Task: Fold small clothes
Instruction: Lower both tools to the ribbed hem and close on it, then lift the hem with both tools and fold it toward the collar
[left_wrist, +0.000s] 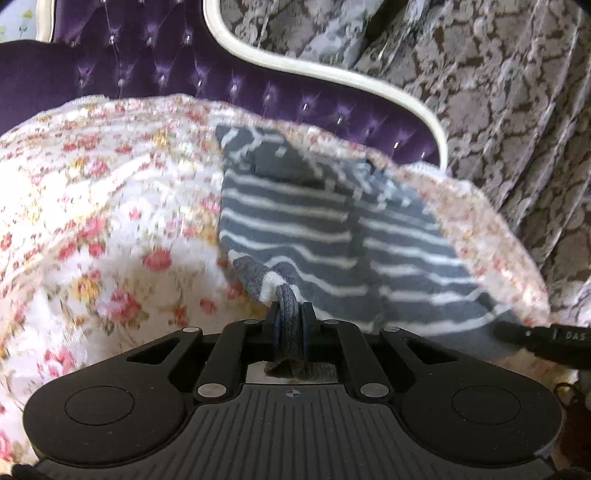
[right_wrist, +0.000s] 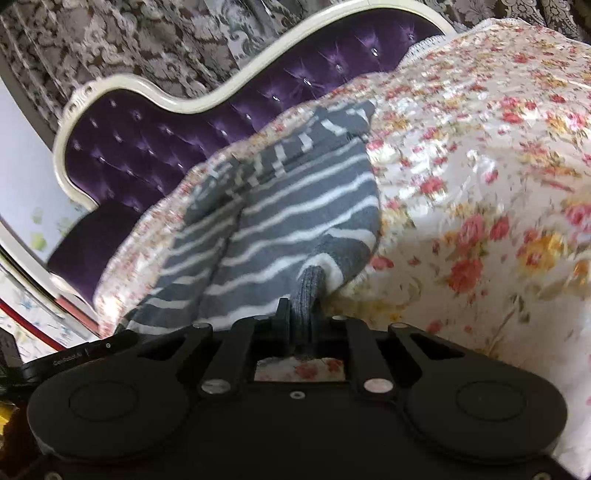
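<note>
A small grey garment with white stripes (left_wrist: 314, 229) lies spread on a floral bedspread (left_wrist: 110, 206). My left gripper (left_wrist: 290, 310) is shut on a bunched bit of its grey ribbed hem at the near left corner, and the cloth runs back between the jaws. In the right wrist view the same garment (right_wrist: 295, 199) stretches away, and my right gripper (right_wrist: 301, 306) is shut on the ribbed hem at its near right corner. Each view catches the other gripper at its edge: the right gripper (left_wrist: 546, 339) and the left gripper (right_wrist: 74, 358).
A purple tufted headboard (left_wrist: 147, 74) with a cream curved frame (left_wrist: 332, 74) rises behind the bedspread (right_wrist: 480, 184). Patterned grey-brown curtains (left_wrist: 498, 92) hang beyond it. The bedspread's far edge drops off just past the garment.
</note>
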